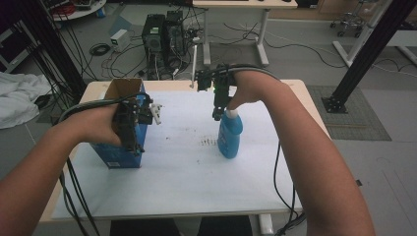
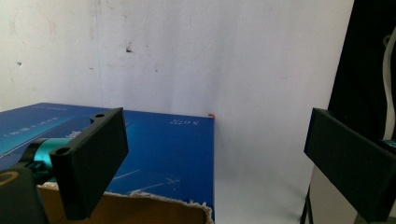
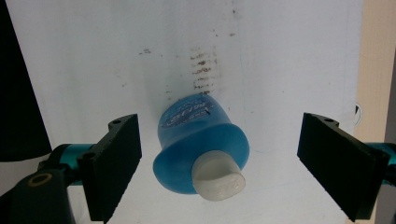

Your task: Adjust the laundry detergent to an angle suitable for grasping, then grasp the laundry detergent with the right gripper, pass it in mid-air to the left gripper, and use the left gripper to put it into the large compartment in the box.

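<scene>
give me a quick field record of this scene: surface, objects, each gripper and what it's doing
surface: white sheet on a light wooden table, dark smudges near the middle
bottle: blue bottle with a white cap, standing upright
box: blue cardboard box, top open, at the sheet's left side
right gripper: open, pointing down over the bottle, cap between the jaws, pads apart from it
left gripper: open, above the box's open top, one jaw over the box, holding nothing
background: computer towers and cables on the floor

An open cardboard box [image 1: 120, 142] is set at the table's [image 1: 187, 196] left; a capped bottle [image 1: 230, 135] stands upright at centre-right, well apart from it.
</scene>
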### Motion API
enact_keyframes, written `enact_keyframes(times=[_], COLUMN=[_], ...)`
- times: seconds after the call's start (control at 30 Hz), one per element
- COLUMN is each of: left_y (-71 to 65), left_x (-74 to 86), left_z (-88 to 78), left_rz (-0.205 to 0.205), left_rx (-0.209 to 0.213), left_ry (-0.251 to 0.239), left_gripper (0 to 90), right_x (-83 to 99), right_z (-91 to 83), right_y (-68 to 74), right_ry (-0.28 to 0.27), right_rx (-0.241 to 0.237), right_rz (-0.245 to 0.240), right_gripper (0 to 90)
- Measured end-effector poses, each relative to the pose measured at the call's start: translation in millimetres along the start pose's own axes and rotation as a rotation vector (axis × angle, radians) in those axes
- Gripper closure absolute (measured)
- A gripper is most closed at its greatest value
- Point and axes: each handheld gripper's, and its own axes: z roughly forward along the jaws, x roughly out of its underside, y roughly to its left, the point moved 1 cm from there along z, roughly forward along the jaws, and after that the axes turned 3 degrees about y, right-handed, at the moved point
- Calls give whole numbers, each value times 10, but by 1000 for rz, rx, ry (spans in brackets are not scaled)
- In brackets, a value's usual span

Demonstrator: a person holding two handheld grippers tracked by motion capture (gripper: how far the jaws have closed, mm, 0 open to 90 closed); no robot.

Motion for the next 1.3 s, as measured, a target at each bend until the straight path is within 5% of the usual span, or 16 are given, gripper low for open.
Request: enact_keyframes(times=[1.3], left_y=[-52], left_x=[-59], left_z=[83], left_rz=[11], left_rx=[8], left_ry=[-2], left_gripper=[61], right_x=[112], right_z=[-19], right_y=[21], right_ry=[-25], right_rx=[16], right_rz=[29], right_gripper=[127])
